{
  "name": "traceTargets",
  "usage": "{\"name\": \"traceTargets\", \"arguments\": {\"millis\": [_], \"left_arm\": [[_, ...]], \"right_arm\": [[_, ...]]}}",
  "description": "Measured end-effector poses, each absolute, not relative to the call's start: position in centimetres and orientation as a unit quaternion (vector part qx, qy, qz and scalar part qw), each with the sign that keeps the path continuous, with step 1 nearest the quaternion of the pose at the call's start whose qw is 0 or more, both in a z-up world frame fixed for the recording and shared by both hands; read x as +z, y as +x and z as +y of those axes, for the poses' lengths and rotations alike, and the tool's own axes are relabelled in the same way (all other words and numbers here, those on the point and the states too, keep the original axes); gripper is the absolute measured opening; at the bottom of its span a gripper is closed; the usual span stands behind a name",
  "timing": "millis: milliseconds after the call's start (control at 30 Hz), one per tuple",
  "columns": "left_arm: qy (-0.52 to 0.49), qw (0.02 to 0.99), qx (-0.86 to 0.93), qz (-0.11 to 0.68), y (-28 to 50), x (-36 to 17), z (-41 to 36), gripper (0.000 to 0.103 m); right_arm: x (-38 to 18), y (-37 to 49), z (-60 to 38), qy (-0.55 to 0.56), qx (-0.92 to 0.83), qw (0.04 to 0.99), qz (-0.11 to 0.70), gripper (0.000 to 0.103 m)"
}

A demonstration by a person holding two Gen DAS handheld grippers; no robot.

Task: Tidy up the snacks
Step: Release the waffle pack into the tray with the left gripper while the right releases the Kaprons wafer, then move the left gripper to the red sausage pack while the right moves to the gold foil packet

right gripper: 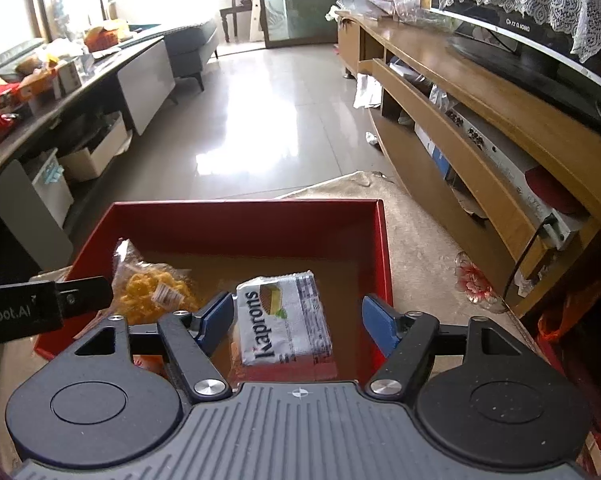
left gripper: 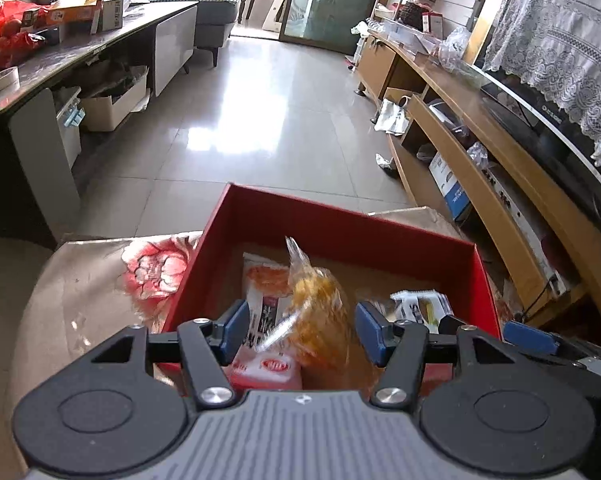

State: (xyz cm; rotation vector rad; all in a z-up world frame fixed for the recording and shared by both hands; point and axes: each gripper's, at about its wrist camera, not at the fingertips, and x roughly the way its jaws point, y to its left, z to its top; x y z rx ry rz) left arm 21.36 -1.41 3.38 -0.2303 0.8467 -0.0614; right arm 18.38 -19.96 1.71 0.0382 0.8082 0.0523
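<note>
Two grippers: left gripper and right gripper are hovering over the red box, jaws parted, gripping nothing.
Yellow snack bag: lying in the box, long axis pointing away.
White packet: lying flat, lengthwise toward the far wall.
Surroundings: wooden cabinet standing right.

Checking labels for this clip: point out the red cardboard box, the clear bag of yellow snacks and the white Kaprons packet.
Red cardboard box [right gripper: 244, 228]: right wrist view, far inner wall.
Clear bag of yellow snacks [left gripper: 320, 300]: left wrist view, bag middle.
White Kaprons packet [right gripper: 284, 320]: right wrist view, printed face.

Left tool, right tool: black linkages, blue pads, silver screws
</note>
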Motion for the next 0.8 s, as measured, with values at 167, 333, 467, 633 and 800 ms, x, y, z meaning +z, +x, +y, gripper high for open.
{"name": "traceTargets", "arguments": {"millis": [167, 333, 467, 633, 800], "left_arm": [[-0.104, 0.905, -0.027, 0.412, 19.5, 3.5, -1.0, 0.06], [-0.089, 0.899, -0.03, 0.428, 17.5, 2.8, -0.9, 0.061], [-0.072, 0.891, -0.042, 0.446, 15.5, 1.9, -1.1, 0.061], [-0.061, 0.879, -0.052, 0.471, 13.7, 0.4, -1.2, 0.063], [-0.046, 0.861, -0.068, 0.503, 12.9, -1.6, -1.4, 0.063]], "right_arm": [[1.9, 17.1, -19.8, 0.005, 0.024, 0.918, 0.396, 0.078], [2.0, 15.4, -20.0, -0.002, 0.021, 0.917, 0.398, 0.08], [2.0, 13.4, -19.8, -0.009, 0.025, 0.915, 0.403, 0.083], [1.4, 11.2, -19.4, -0.018, 0.03, 0.91, 0.414, 0.084], [0.2, 9.1, -19.6, -0.025, 0.029, 0.899, 0.437, 0.085]]}}
